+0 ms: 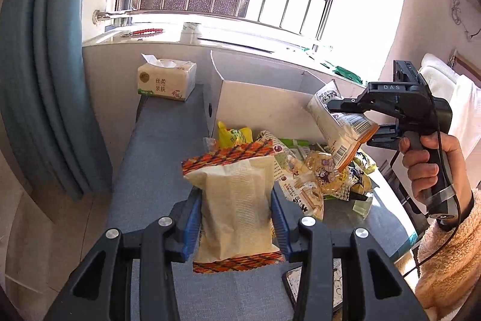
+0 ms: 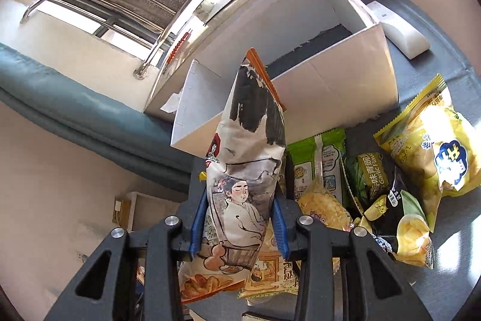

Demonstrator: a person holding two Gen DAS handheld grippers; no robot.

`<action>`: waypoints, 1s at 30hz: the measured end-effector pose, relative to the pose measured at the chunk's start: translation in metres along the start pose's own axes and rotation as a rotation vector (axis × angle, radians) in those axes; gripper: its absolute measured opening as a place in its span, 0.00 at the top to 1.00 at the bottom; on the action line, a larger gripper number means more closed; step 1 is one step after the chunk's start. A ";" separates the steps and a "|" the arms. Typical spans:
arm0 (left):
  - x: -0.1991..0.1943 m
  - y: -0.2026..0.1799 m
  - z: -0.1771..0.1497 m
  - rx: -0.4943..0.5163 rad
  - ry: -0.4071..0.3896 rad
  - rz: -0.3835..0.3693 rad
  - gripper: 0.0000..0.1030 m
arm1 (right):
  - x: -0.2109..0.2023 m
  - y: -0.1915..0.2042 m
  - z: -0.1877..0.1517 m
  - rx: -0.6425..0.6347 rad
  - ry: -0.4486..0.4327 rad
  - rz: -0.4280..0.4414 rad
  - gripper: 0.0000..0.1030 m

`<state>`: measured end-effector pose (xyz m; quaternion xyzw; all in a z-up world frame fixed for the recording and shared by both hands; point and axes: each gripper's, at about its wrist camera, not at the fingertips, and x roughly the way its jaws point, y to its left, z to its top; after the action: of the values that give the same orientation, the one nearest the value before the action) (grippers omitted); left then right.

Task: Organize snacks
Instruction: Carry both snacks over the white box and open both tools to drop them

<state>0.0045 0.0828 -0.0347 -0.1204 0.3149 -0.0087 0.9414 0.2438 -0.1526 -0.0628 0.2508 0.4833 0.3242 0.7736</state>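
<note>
My left gripper [image 1: 236, 218] is shut on a cream snack bag with orange plaid ends [image 1: 237, 200], held above the grey table. My right gripper [image 2: 240, 227] is shut on a white bag with an ink-drawn figure [image 2: 249, 170]; in the left wrist view that gripper [image 1: 333, 107] holds this bag [image 1: 339, 122] up at the right, near the open white cardboard box [image 1: 258, 98]. The box also shows in the right wrist view [image 2: 345, 74], just beyond the held bag. A pile of loose snack bags [image 1: 315, 170] lies in front of the box.
A tissue pack [image 1: 166, 81] stands at the table's far left. Yellow and green snack bags [image 2: 427, 146] lie right of the box. A white object [image 2: 402, 35] lies beyond the box. A window sill and blue curtain [image 1: 45, 65] border the table. A phone [image 1: 315, 282] lies near the front edge.
</note>
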 end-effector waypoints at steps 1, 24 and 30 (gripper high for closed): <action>0.002 -0.002 0.011 0.003 -0.014 -0.014 0.55 | -0.008 0.005 0.005 -0.029 -0.031 -0.009 0.61; 0.232 -0.034 0.231 0.029 0.201 0.057 0.12 | 0.035 0.032 0.179 -0.319 -0.055 -0.395 0.36; 0.205 -0.037 0.219 0.084 0.121 0.055 0.00 | 0.020 0.035 0.166 -0.339 -0.092 -0.329 0.00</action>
<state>0.3015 0.0762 0.0214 -0.0716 0.3736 -0.0032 0.9248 0.3927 -0.1275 0.0179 0.0497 0.4204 0.2586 0.8683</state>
